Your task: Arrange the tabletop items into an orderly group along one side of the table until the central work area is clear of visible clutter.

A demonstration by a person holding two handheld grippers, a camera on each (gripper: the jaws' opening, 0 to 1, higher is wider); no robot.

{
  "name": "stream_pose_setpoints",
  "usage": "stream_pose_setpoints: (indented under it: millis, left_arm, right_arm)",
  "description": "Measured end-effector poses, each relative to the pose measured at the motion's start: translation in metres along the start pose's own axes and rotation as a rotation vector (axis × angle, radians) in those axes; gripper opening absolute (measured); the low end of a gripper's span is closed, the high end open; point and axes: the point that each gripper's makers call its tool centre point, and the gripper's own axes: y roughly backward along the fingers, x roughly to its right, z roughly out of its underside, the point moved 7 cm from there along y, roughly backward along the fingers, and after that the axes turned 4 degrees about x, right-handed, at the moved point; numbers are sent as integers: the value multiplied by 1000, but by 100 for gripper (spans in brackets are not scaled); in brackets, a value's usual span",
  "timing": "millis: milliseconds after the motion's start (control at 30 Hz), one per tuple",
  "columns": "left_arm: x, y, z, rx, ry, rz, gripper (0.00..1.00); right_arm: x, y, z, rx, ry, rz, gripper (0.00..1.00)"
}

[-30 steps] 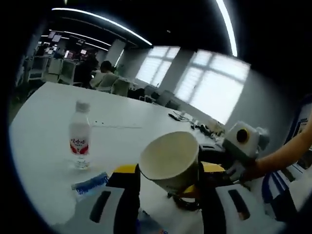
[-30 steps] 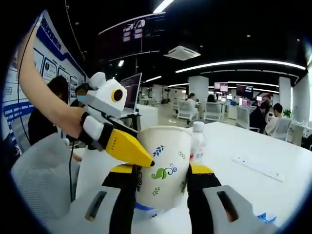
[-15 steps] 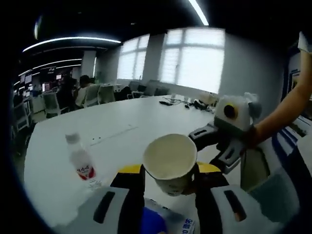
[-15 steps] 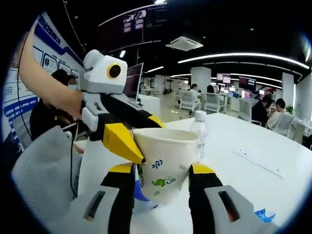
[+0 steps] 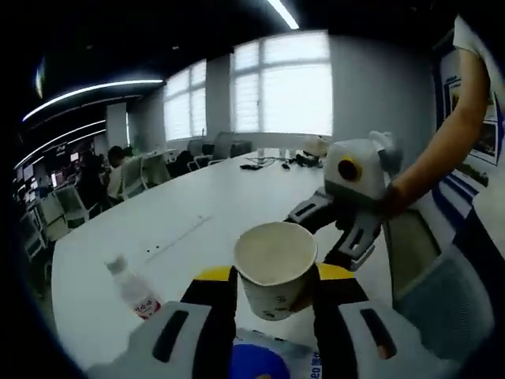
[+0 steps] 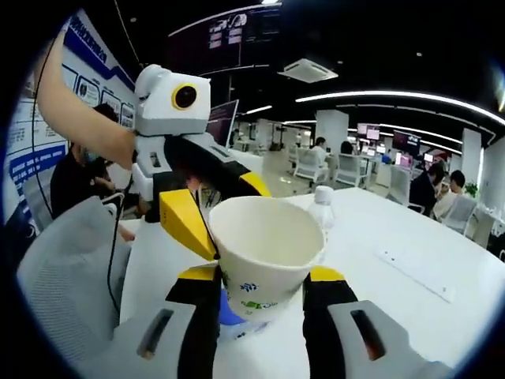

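- Paper cup [image 5: 274, 268] [image 6: 264, 249] is clamped by both the left gripper [image 5: 264, 288] and right gripper [image 6: 260, 288], above the white counter [image 5: 189, 229].
- Water bottle [image 5: 132, 289] apparently lies tilted on the counter.

Open-plan office: long white conf table [image 5: 197, 237], desk chairs [image 5: 71, 207], ceiling strip lights [image 6: 394, 96], people at workstations.

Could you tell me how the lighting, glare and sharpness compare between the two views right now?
Left gripper view: the bright windows are blown out, the white table glares, and the small clear plastic bottle is soft. Right gripper view: ceiling strip lights streak across a dark ceiling, the white paper cup is fairly sharp, and fisheye bending curves the table edge.
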Motion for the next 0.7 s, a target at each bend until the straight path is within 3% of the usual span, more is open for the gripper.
stream_pose_setpoints:
  millis: [167, 300, 467, 700]
  left_arm:
    - [-1, 3, 1, 25, 33, -27, 35]
    - [-7, 11, 6, 64, 101, -98, 38]
    - [-11, 23, 12, 105, 149, -170, 55]
    - [-9, 42, 26, 121, 193, -243, 66]
  right_arm:
    - [2, -2, -1, 26, -8, 13, 35]
    - [6, -4, 2, 27, -12, 19, 35]
    - [13, -4, 5, 29, -44, 32, 35]
    - [27, -10, 12, 22, -79, 54, 36]
